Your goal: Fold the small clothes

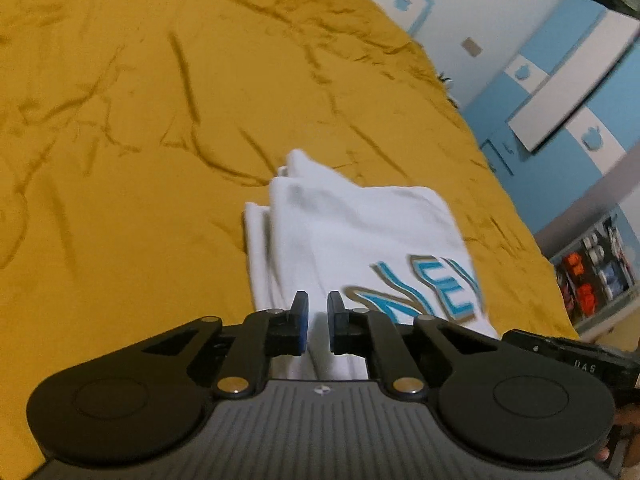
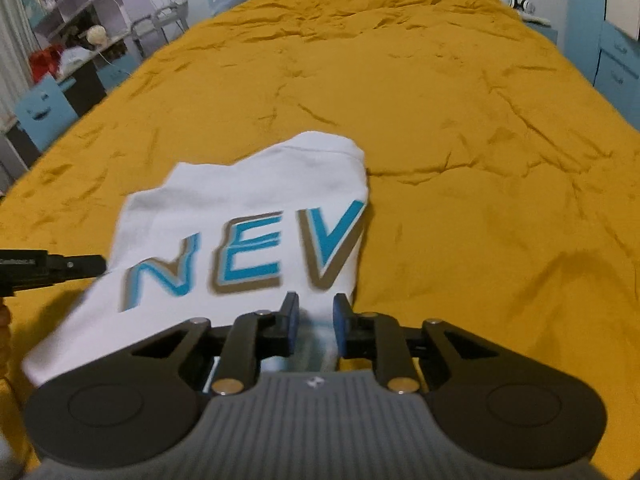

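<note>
White shirt (image 2: 248, 200) with blue "NEV" lettering on mustard bedspread (image 2: 460, 100)

The shirt (image 2: 248, 200) is soft white cloth, matt, with smooth blue lettering (image 2: 244, 256) edged in tan printed on it. The bedspread (image 2: 440, 120) is mustard cloth, matt and much creased. Both grippers, left (image 1: 317, 322) and right (image 2: 314, 320), look like matt black plastic with shiny metal pivot pins; their finger pads (image 1: 303, 320) are blue. Each gripper's body (image 1: 320, 432) is ribbed grey plastic.
</note>
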{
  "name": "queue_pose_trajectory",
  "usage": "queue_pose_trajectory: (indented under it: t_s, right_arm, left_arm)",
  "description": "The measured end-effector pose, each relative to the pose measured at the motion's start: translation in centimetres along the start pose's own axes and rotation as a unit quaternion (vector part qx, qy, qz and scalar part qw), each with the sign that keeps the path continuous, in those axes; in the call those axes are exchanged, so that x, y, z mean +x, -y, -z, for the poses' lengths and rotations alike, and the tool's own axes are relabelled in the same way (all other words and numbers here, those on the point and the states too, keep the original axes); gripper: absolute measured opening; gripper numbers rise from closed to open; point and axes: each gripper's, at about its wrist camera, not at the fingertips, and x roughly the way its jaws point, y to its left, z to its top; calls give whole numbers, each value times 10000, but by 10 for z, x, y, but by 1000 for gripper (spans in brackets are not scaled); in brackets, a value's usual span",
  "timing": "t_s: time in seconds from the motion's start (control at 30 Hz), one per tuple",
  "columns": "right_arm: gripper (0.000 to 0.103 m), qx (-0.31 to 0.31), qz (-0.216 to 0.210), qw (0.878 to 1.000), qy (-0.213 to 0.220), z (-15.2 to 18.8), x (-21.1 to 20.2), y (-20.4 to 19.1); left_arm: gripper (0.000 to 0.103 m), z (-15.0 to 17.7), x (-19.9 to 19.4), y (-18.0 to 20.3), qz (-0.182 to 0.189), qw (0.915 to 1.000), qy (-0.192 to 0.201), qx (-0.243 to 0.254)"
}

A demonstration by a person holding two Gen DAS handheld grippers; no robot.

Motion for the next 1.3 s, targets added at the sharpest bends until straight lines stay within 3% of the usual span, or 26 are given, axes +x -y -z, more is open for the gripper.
queue_pose_trajectory:
  t_s: [0.17, 0.33, 0.5, 0.73, 1.0, 1.1, 1.13, 1.2, 1.3]
  right_arm:
    - [14, -108, -139, 9998, 109, 24, -38, -15]
    - [15, -455, -187, 9986, 169, 56, -61, -36]
    - [15, -922, 100, 9951, 337, 87, -58, -49]
    - [15, -884, 156, 9949, 455, 123, -41, -43]
    - [15, -870, 152, 9954, 362, 124, -31, -38]
    - [16, -839, 163, 9960, 272, 113, -36, -41]
    - [17, -807, 150, 9963, 258, 110, -39, -41]
    - [33, -692, 15, 9973, 256, 103, -47, -40]
    - [37, -620, -85, 9973, 395, 95, -62, -45]
  left_arm:
    - [9, 22, -30, 33, -76, 9977, 139, 662]
    - [9, 50, -43, 49, -190, 9940, -8, 1080]
    - [9, 76, -33, 45, -418, 9921, -280, 1148]
    - [6, 102, -13, 36, -685, 9875, -305, 1388]
    - [6, 103, -19, 43, -773, 9867, -186, 1420]
    - [13, 101, -29, 48, -709, 9870, -49, 1440]
    - [19, 100, -33, 50, -690, 9869, 9, 1459]
    - [27, 96, -43, 58, -620, 9865, 192, 1504]
    - [31, 89, -56, 72, -588, 9837, 488, 1628]
